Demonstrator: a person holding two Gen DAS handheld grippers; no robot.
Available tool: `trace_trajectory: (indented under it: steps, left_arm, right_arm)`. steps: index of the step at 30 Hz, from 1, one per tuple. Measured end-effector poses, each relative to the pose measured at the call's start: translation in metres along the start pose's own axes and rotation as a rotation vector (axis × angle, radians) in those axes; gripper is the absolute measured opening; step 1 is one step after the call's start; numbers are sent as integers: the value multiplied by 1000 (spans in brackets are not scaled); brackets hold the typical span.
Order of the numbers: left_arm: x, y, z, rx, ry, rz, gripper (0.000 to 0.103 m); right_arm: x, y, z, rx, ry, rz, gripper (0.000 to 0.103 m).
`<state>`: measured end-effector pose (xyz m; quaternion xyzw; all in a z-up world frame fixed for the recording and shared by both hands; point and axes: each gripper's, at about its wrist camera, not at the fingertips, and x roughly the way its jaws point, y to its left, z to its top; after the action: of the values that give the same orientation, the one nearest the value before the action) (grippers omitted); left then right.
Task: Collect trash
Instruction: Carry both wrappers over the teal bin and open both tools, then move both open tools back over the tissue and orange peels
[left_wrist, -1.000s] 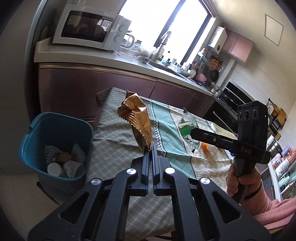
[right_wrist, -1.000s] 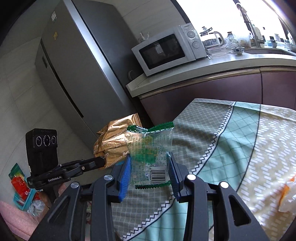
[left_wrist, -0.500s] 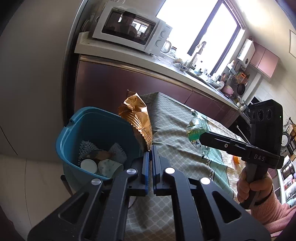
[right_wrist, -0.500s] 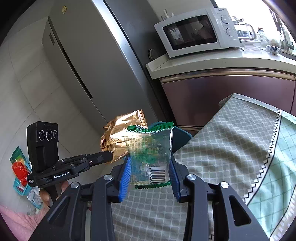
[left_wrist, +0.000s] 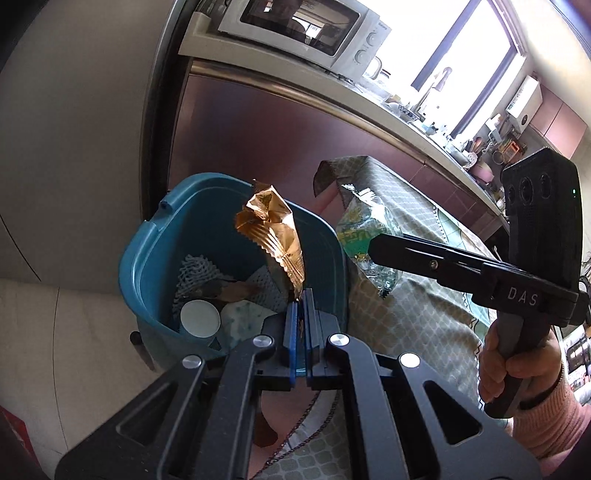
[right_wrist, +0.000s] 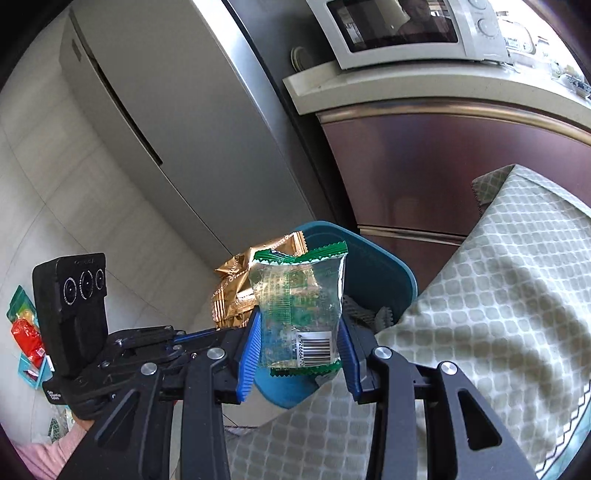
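My left gripper (left_wrist: 302, 295) is shut on a crumpled gold wrapper (left_wrist: 272, 236) and holds it over the teal trash bin (left_wrist: 155, 251), which holds several pieces of trash. My right gripper (right_wrist: 301, 325) is shut on a clear green snack wrapper (right_wrist: 301, 295) with a barcode, held at the bin's (right_wrist: 384, 269) near edge by the table. The green wrapper (left_wrist: 364, 236) and the right gripper show in the left wrist view to the right of the bin. The gold wrapper (right_wrist: 236, 291) and the left gripper show in the right wrist view at left.
A table with a checked cloth (right_wrist: 498, 295) stands right of the bin. A maroon cabinet (left_wrist: 277, 140) with a microwave (left_wrist: 306, 33) is behind it. A steel fridge (right_wrist: 177, 129) stands at the left. Coloured packets (right_wrist: 26, 332) lie on the floor.
Both grippers have moved left off the table with their wrappers. The gold wrapper is now over the bin and the green wrapper is at its edge.
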<state>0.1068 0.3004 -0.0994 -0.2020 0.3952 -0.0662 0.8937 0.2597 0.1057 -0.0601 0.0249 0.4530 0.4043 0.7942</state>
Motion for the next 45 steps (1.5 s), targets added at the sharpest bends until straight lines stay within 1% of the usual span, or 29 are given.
trace_trajectory:
  steps: [4, 8, 12, 13, 15, 20, 24, 29, 34, 36, 40, 45]
  left_arm:
    - [21, 7, 2, -8, 32, 27, 3]
    - [40, 12, 5, -20, 63, 47, 4]
    - [52, 14, 5, -28, 78, 58, 4]
    - [53, 14, 5, -30, 77, 59, 4]
    - [53, 12, 4, -32, 73, 59, 4]
    - [48, 6, 5, -23, 49, 64, 7]
    - [32, 1, 3, -8, 18, 52, 13]
    - [12, -21, 1, 41, -30, 13, 19]
    - [-5, -53, -1, 104, -74, -59, 29]
    - [-8, -70, -4, 131, -81, -91, 31]
    - [-6, -110, -11, 196, -69, -169, 35]
    - [8, -164, -23, 282, -18, -252, 37]
  right_arm:
    - [16, -5, 4, 20, 28, -18, 38]
    - [26, -9, 3, 40, 43, -28, 42]
    - [29, -13, 2, 46, 50, -33, 49]
    - [29, -13, 1, 46, 48, -35, 50]
    - [28, -15, -1, 48, 46, -34, 52]
    - [22, -17, -5, 53, 33, -27, 53]
    - [11, -18, -11, 53, 14, -15, 53]
    - [-15, -17, -24, 42, -28, -2, 54]
    - [-56, -16, -45, 23, -84, -1, 56]
    - [-74, -18, -55, 27, -115, -7, 58]
    - [-112, -27, -76, 55, -176, -34, 58]
    - [-164, -46, -103, 104, -260, -117, 59]
